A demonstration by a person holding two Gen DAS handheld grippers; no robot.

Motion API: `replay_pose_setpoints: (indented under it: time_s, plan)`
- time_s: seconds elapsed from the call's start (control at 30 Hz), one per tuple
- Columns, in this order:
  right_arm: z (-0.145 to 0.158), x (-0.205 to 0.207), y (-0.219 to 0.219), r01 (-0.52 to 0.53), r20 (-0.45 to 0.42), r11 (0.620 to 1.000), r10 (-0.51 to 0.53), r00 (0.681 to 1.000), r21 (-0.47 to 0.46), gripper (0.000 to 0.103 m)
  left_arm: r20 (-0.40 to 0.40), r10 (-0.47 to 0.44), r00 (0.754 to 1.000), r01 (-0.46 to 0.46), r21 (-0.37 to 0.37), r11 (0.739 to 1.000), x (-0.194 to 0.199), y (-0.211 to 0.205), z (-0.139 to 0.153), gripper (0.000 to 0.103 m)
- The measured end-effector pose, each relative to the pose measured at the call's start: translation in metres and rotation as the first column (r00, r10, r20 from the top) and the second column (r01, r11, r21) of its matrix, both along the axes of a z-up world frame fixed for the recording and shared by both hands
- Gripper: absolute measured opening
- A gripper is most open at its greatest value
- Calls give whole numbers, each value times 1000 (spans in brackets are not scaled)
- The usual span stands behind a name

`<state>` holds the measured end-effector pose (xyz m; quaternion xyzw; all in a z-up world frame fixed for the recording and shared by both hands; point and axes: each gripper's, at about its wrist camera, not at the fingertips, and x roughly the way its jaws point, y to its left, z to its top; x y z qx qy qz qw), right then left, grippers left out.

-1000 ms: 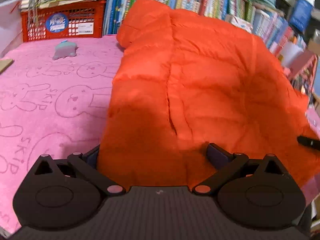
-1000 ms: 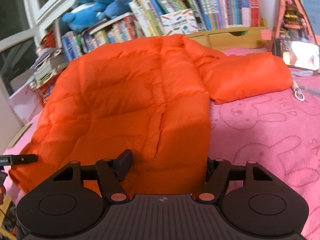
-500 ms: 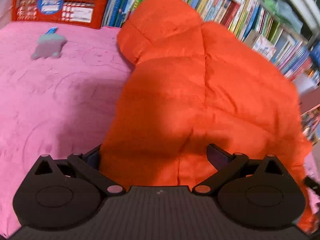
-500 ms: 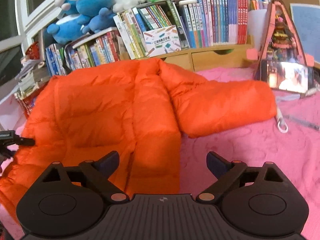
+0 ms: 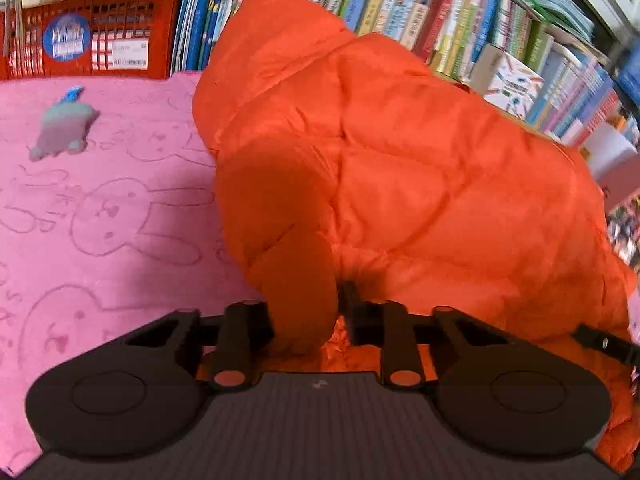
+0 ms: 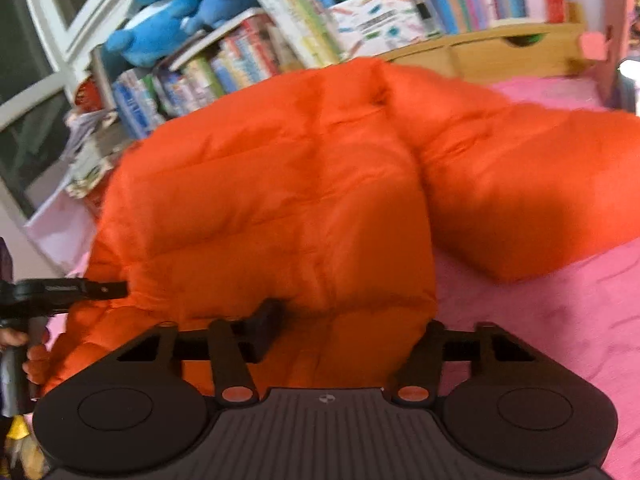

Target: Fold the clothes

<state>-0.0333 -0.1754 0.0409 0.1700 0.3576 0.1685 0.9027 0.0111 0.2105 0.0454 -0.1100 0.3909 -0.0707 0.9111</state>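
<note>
An orange puffer jacket (image 5: 400,168) lies on a pink bunny-print blanket (image 5: 100,220). My left gripper (image 5: 306,312) is shut on a bunched fold of the jacket's hem at its left corner. In the right wrist view the jacket (image 6: 280,200) fills the middle, with one sleeve (image 6: 520,192) spread out to the right. My right gripper (image 6: 348,328) is closed around the hem at the jacket's right corner; its right finger is hidden by fabric. The left gripper's fingers (image 6: 92,290) show at the far left of the right wrist view.
A red plastic crate (image 5: 80,48) and rows of books (image 5: 460,28) line the back. A small grey-blue toy (image 5: 62,128) lies on the blanket. Blue plush toys (image 6: 172,12) sit on a bookshelf, and a wooden drawer box (image 6: 500,48) stands behind the jacket.
Both grippers went from open to closed on the jacket's bottom hem. The hem is now bunched and raised between the fingers.
</note>
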Motion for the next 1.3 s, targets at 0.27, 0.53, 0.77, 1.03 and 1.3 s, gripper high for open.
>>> replay_pose_setpoints:
  time_s: [0.27, 0.53, 0.77, 1.03, 1.3]
  plan:
    - [13, -37, 41, -196, 57, 978, 200, 978, -69, 61, 24, 18, 1000, -18, 7, 1000, -60, 40, 3, 24]
    - [25, -60, 16, -143, 127, 989, 145, 981, -29, 85, 237, 56, 970, -95, 159, 983, -100, 15, 67, 45]
    - [13, -71, -99, 307, 96, 937, -325, 941, 166, 98, 344, -68, 936, 3, 188, 982, -83, -45, 82, 59]
    - [-16, -21, -156, 600, -125, 744, -592, 796, 295, 103, 305, -72, 950, -50, 374, 926, -34, -87, 20, 64]
    - [13, 31, -104, 554, -48, 814, -555, 830, 172, 24, 173, -29, 985, -17, 258, 966, -9, -61, -15, 80]
